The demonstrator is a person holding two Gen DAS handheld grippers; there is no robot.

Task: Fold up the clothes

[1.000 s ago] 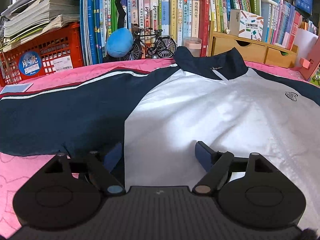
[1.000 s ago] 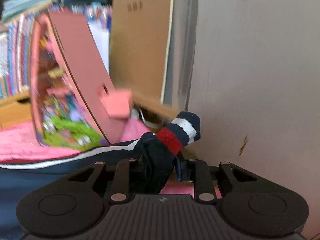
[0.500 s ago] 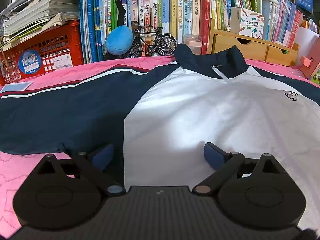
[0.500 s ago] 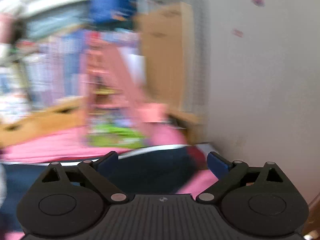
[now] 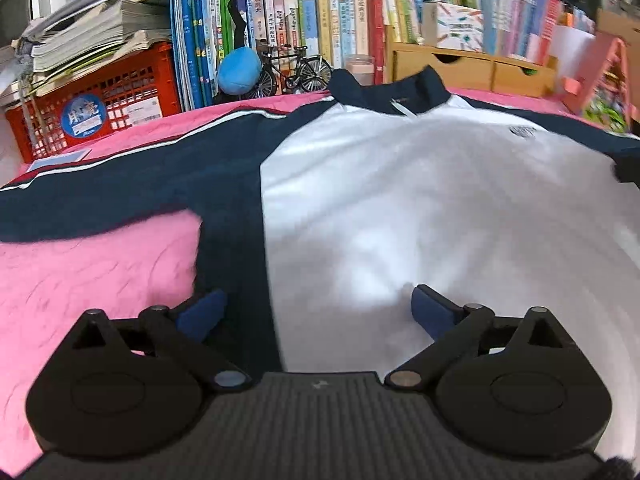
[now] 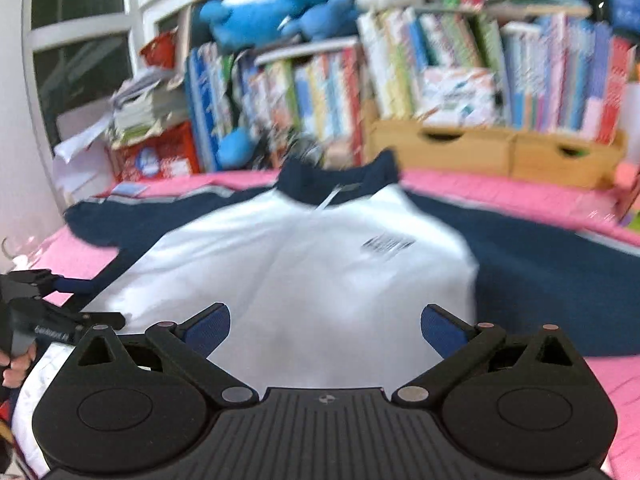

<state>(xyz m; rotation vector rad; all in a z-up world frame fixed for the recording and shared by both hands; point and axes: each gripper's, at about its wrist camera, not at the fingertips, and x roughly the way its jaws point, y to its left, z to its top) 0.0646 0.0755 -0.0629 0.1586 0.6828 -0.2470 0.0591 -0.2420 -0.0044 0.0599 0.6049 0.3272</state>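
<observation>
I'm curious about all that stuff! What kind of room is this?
Probably a child's bedroom or study at home: packed books line the back, blue plush toys sit on top, and a jacket lies on a pink bedcover.

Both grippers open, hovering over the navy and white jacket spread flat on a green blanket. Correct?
One thing is off: the blanket is pink, not green, as the left wrist view shows. The rest holds: the left gripper and right gripper are both open above the navy and white jacket, which lies spread flat.
</observation>
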